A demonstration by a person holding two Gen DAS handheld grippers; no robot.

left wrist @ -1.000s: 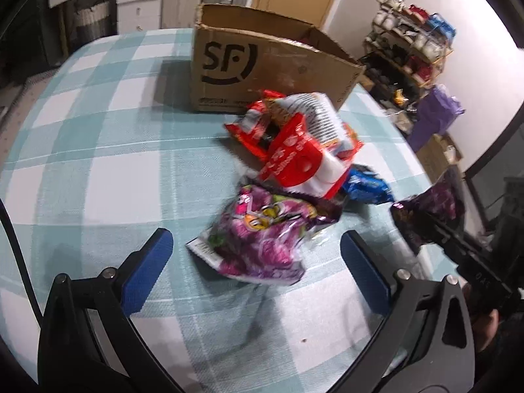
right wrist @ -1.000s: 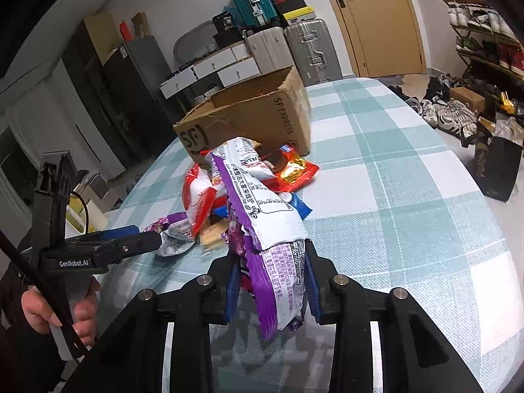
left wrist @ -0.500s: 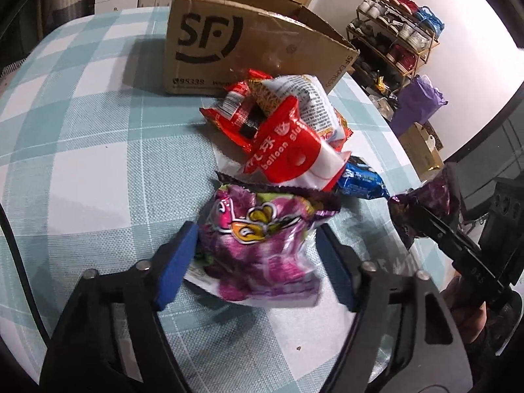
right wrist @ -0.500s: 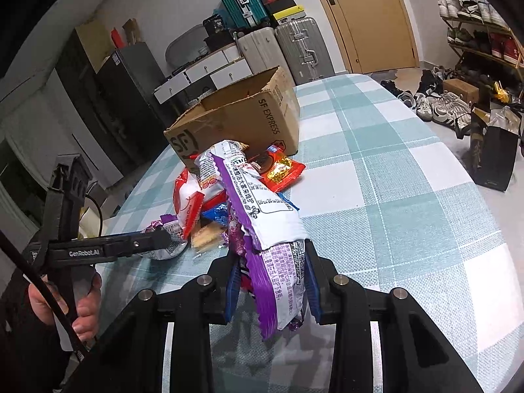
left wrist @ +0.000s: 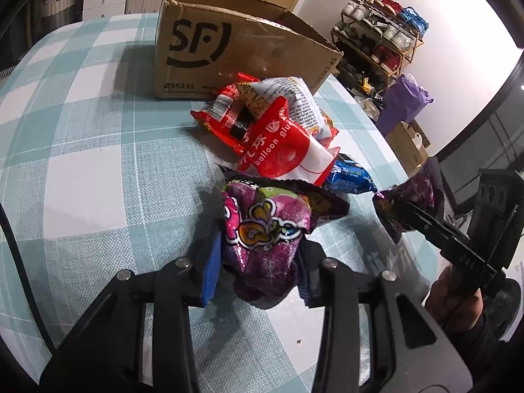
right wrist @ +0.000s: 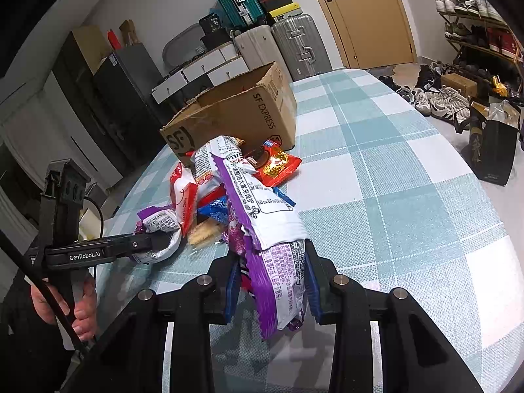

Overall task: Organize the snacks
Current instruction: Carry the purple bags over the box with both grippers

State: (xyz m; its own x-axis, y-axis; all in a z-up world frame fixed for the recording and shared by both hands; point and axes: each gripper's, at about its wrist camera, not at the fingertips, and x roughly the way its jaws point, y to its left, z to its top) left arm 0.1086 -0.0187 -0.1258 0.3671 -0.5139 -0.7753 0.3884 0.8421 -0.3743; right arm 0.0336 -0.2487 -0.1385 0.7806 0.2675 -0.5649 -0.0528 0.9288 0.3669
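My left gripper (left wrist: 258, 263) is shut on a crumpled magenta snack bag (left wrist: 262, 226), its blue pads pressing both sides just above the checked tablecloth (left wrist: 98, 131). From the right wrist view, the same left gripper (right wrist: 154, 244) pinches that bag (right wrist: 160, 226). My right gripper (right wrist: 271, 275) is shut on a long purple-and-white snack bag (right wrist: 271, 222) that sticks up from the jaws. Behind lies a pile: a red balloon-glue pack (left wrist: 285, 150), a red packet (left wrist: 226, 118), a blue packet (left wrist: 350, 177). An open SF cardboard box (left wrist: 229, 52) stands beyond the pile.
The table edge curves off on the right, with a shoe rack (left wrist: 380, 42) and a purple sack (left wrist: 402, 104) past it. Suitcases (right wrist: 294, 46) and cabinets line the far wall. A black paper bag (right wrist: 491, 150) stands on the floor.
The left gripper came in over the magenta bag and its jaws closed onto it, crumpling it. The right gripper kept still, holding its bag.
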